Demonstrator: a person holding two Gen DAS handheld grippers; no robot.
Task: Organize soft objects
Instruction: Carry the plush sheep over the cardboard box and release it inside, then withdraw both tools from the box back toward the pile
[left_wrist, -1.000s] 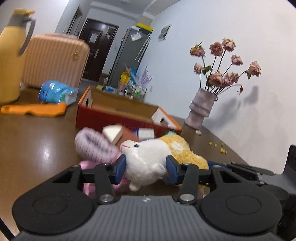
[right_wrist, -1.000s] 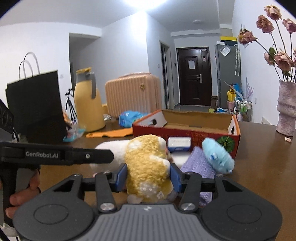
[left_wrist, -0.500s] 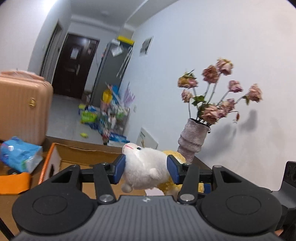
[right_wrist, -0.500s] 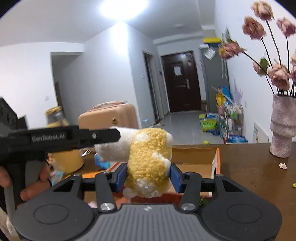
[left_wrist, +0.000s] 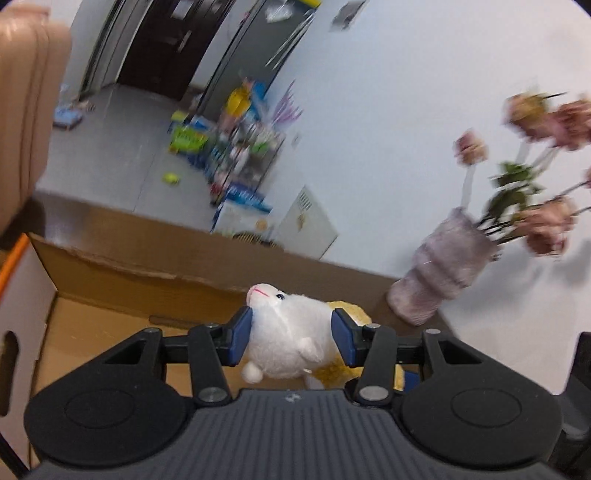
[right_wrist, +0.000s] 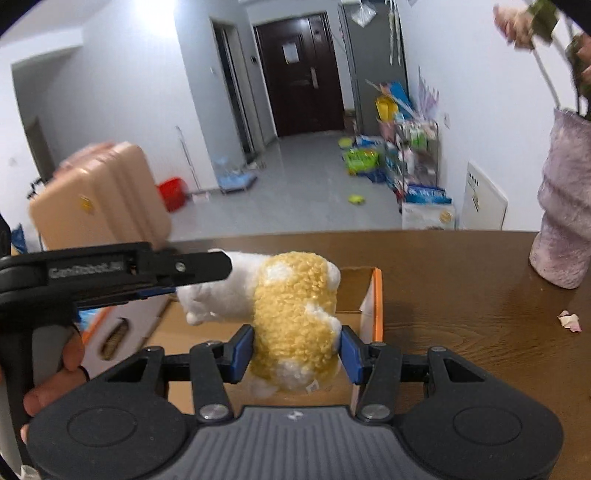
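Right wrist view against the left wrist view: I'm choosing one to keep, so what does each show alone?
Only the right wrist view shows the left gripper from the side, the hand holding it, and a red bucket. Only the left wrist view shows the plush toy's face. Both show the toy clamped at each end above the cardboard box, plus the vase.

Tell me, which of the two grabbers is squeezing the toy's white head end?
The left gripper: its blue pads clamp the plush toy at its white face, while the right gripper clamps the yellow curly back end.
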